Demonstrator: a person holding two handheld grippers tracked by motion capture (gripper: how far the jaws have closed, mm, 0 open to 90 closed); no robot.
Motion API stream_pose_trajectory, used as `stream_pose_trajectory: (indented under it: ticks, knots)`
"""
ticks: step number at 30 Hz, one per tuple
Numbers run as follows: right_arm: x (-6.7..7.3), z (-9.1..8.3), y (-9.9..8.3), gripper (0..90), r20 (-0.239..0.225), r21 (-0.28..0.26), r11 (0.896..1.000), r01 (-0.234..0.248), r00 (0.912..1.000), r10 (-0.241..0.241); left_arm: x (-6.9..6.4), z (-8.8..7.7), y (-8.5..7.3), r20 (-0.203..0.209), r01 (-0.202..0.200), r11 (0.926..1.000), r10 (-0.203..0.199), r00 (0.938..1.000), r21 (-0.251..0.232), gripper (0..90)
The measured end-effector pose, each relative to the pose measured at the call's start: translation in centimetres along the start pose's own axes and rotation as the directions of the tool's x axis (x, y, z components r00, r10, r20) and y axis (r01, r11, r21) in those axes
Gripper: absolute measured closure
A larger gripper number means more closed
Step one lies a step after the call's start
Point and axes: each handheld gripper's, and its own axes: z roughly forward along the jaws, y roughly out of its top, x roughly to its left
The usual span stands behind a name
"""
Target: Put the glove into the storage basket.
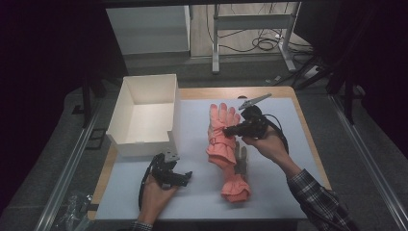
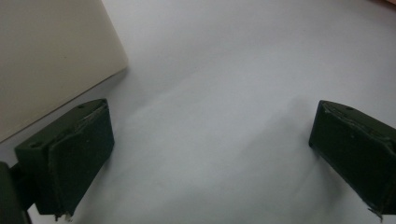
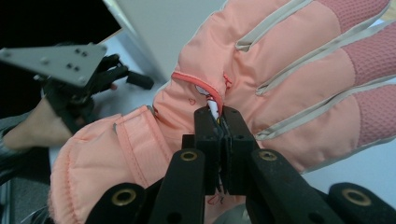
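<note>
Pinching a small tag or zip pull on the pink glove (image 3: 299, 70) with the right gripper (image 3: 219, 114), jaws pressed nearly together on it, likely to lift or drag the glove by that tab. Glove lying mid-mat, over a second glove (image 1: 235, 185), right of the box (image 1: 144, 108). Left gripper (image 1: 185, 175) resting on the mat (image 2: 233, 70), jaws spread, nothing between, apparently waiting beside the box.
</note>
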Motion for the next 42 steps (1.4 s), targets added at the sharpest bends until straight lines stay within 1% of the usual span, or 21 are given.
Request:
stream_pose_trajectory:
  ticks: [4,7,10,15,19,23,28,35,38,40,42]
  knots:
    - [0.6,-1.3,-1.4,86.0,-0.006,0.001,1.000,0.009,0.9999,-0.009,0.0,0.0,0.0,-0.001,0.000,1.0000,0.000,1.0000,0.000,0.3]
    - [1.0,-2.0,-2.2,86.0,-0.012,0.006,1.000,0.009,0.9999,-0.009,0.0,0.0,0.0,0.001,-0.001,1.0000,0.001,1.0000,0.001,0.3]
    - [1.6,-2.7,-3.5,86.0,-0.015,0.017,1.000,0.023,0.9996,-0.022,0.0,0.0,0.0,0.000,-0.001,1.0000,0.001,1.0000,0.001,0.3]
    - [2.4,-3.2,-5.3,86.0,-0.026,0.028,0.999,0.029,0.9993,-0.028,0.0,0.0,0.0,0.001,0.000,1.0000,0.000,1.0000,0.002,0.3]
    - [2.7,-2.9,-6.7,86.0,-0.033,0.048,0.998,0.037,0.9988,-0.036,0.0,0.0,0.0,0.001,0.003,1.0000,-0.003,1.0000,-0.001,0.3]
    - [2.6,-2.0,-7.7,85.9,-0.032,0.074,0.997,0.039,0.9988,-0.036,0.0,0.0,0.0,-0.001,0.000,1.0000,0.000,1.0000,0.001,0.3]
    - [2.5,-0.9,-8.5,85.3,0.001,0.098,0.994,0.042,0.9991,-0.043,0.0,0.0,0.0,0.000,0.001,1.0000,-0.001,1.0000,0.000,0.3]
    - [2.8,0.2,-9.4,84.3,0.054,0.108,0.993,0.055,0.9967,-0.061,0.0,0.0,0.0,0.000,0.003,1.0000,-0.003,1.0000,0.000,0.3]
    - [2.9,0.7,-9.7,83.4,0.065,0.118,0.991,0.058,0.9957,-0.066,0.0,0.0,0.0,0.000,0.004,1.0000,-0.004,1.0000,0.000,0.3]
    - [2.8,0.8,-9.9,82.4,0.066,0.114,0.992,0.051,0.9961,-0.059,0.0,0.0,0.0,0.000,0.004,1.0000,-0.004,1.0000,0.000,0.3]
    - [2.8,0.8,-10.0,79.4,0.067,0.107,0.993,0.054,0.9958,-0.061,0.0,0.0,0.0,0.000,0.003,1.0000,-0.003,1.0000,0.000,0.3]
